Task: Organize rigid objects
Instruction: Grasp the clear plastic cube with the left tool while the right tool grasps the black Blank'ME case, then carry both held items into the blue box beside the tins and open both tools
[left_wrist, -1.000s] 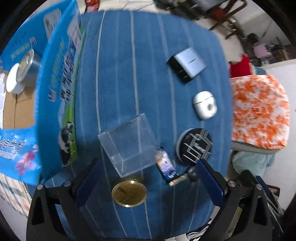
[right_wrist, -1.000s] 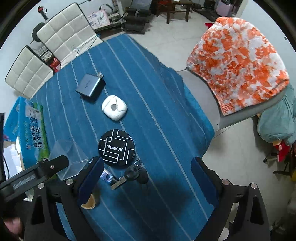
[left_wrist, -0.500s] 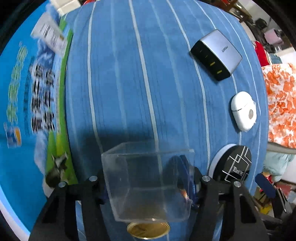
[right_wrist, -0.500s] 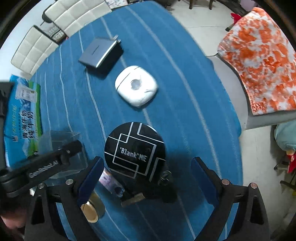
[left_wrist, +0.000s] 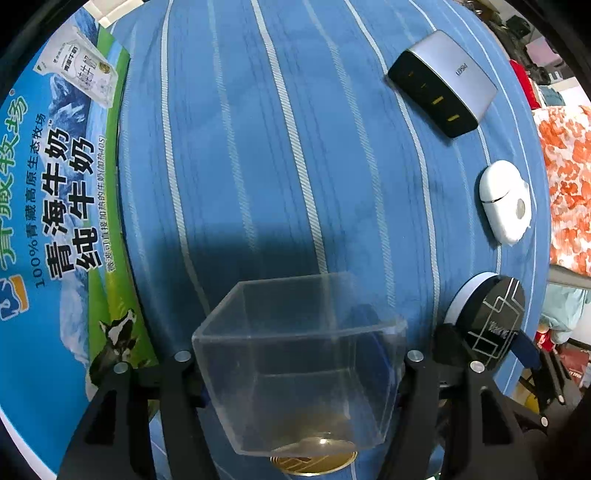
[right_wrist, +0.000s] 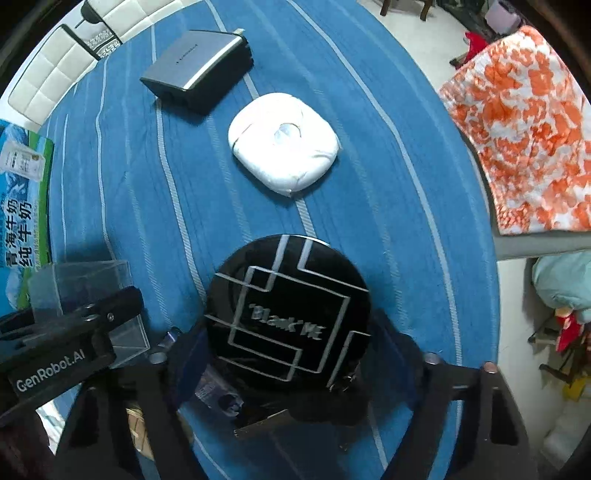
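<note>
Blue striped cloth (left_wrist: 258, 147) covers the counter, with a milk carton box (left_wrist: 62, 192) standing along its edge at about nine o'clock in the left wrist view.

Going left to right in that view, the left tongs (left_wrist: 299, 363) are clamped on a clear plastic box (left_wrist: 295, 373), one finger against each side wall. The box is empty and sits at six o'clock; a gold tin lid (left_wrist: 314, 459) shows through and below its base. At one o'clock lies a grey charger (left_wrist: 443, 99), at three o'clock a white earbud case (left_wrist: 506, 201), and at four o'clock a round black tin (left_wrist: 491, 321).

In the right wrist view the same clear box is at nine o'clock with the left tool across it. The right tongs (right_wrist: 291, 358) stand on either side of the black tin, at centre, but the fingers are in shadow and I cannot tell whether they press on it or stand a little apart. Under the tin's near edge, at six to seven o'clock, peek a key (right_wrist: 266, 422) and a small printed tag (right_wrist: 218, 391).

By my reading, the sorting has barely begun: nothing is inside the clear box yet. The charger, earbud case, tin, key and gold lid all lie loose on the cloth and remain to be gathered.
</note>
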